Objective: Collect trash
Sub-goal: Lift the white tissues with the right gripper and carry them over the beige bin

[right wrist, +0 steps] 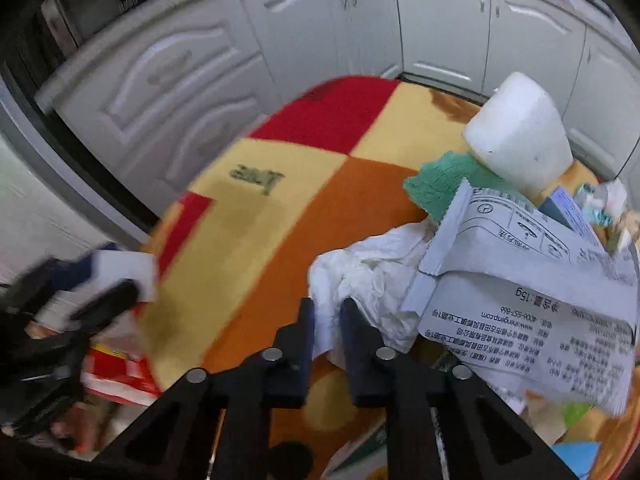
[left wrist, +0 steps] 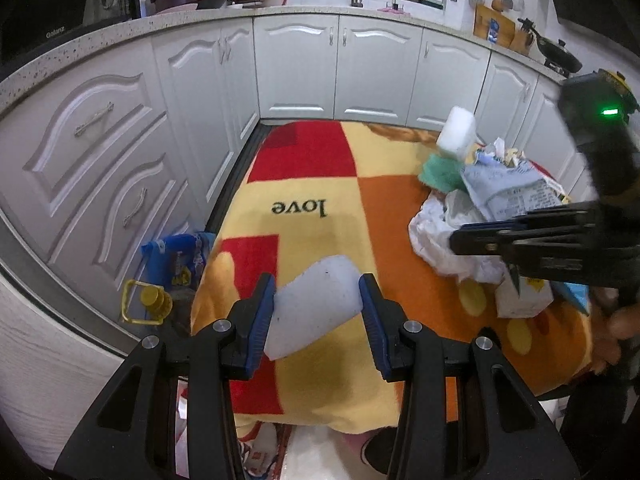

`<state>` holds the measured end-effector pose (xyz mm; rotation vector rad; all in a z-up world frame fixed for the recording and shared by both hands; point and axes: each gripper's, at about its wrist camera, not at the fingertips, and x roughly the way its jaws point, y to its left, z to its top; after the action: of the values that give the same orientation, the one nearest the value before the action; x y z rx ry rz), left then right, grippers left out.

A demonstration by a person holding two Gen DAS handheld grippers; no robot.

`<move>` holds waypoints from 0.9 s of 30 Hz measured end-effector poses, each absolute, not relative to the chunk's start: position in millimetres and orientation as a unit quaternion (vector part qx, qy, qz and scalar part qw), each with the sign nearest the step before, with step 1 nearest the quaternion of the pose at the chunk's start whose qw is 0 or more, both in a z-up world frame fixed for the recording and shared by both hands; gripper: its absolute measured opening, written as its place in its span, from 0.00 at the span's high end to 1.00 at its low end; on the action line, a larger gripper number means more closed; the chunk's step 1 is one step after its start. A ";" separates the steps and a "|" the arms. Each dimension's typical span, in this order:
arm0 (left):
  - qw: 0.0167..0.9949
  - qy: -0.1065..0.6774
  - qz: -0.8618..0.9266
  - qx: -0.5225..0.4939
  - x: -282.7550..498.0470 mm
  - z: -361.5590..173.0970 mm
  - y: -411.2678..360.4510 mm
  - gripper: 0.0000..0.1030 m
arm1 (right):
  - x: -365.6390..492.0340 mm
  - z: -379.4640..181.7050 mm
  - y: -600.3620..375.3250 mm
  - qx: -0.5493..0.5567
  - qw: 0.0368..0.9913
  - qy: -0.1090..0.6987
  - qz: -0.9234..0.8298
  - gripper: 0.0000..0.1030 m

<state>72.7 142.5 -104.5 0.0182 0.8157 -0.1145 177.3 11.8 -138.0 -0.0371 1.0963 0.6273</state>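
White foam block [left wrist: 316, 304] sits pinched in the left gripper [left wrist: 318, 312] over the blanket's [left wrist: 304, 216] near edge — light, crushable, held across its flat sides. Right gripper [right wrist: 327, 332], jaws nearly pressed together on crumpled white paper [right wrist: 360, 280] at the right-edge trash pile [right wrist: 520, 264] — soft, flimsy; take a bunched fold.

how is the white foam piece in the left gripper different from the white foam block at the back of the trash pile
The held foam piece sits clamped in the left gripper above the blanket; the foam block rests tilted on the pile, untouched. The held piece looks flatter and wedge-like; the block looks thicker, with rounded edges. Both are white foam.
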 end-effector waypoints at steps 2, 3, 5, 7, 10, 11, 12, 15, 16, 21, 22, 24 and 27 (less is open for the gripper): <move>0.918 0.393 -0.056 0.009 73.0 -100.5 139.4 0.60 | 167.0 -123.4 2.4 0.001 0.809 0.498 0.313 0.88; 0.918 0.392 -0.056 0.009 73.2 -99.1 137.4 0.61 | 160.8 -114.8 -2.7 0.011 0.810 0.490 0.323 0.88; 0.919 0.390 -0.057 0.008 73.9 -96.1 132.7 0.60 | 149.8 -102.1 -10.9 0.026 0.814 0.475 0.333 0.89; 0.919 0.389 -0.056 0.008 74.9 -94.5 128.0 0.60 | 142.3 -95.5 -13.6 0.019 0.823 0.462 0.328 0.89; 0.919 0.390 -0.056 0.006 72.5 -93.5 123.6 0.60 | 144.0 -101.9 -8.8 -0.003 0.824 0.472 0.314 0.88; 0.919 0.390 -0.056 0.006 71.6 -93.9 123.6 0.60 | 146.6 -106.8 -10.1 -0.006 0.819 0.482 0.312 0.84; 0.919 0.390 -0.055 0.008 70.3 -94.3 123.7 0.60 | 149.9 -114.0 -4.0 -0.015 0.813 0.493 0.309 0.72; 0.918 0.393 -0.048 0.013 68.1 -97.1 125.5 0.60 | 157.6 -131.1 8.1 -0.039 0.812 0.499 0.302 0.48; 0.918 0.395 -0.044 0.016 67.8 -98.5 126.7 0.60 | 162.3 -138.3 13.9 -0.048 0.811 0.503 0.294 0.48; 0.914 0.404 -0.034 0.015 70.4 -106.1 133.6 0.60 | 188.8 -174.2 27.1 -0.060 0.805 0.535 0.249 0.43; 0.914 0.405 -0.033 0.013 70.8 -107.3 134.7 0.60 | 188.3 -173.6 28.1 -0.067 0.815 0.522 0.244 0.43; 0.913 0.407 -0.033 0.008 71.1 -108.8 135.5 0.60 | 188.1 -174.2 27.1 -0.079 0.823 0.511 0.233 0.72; 0.913 0.406 -0.034 0.008 70.2 -108.3 132.4 0.60 | 185.6 -165.8 13.4 -0.029 0.815 0.511 0.271 0.89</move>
<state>70.2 132.4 -108.3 0.0170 0.8353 -0.0704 185.6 13.4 -165.8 -0.0610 1.0893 0.5785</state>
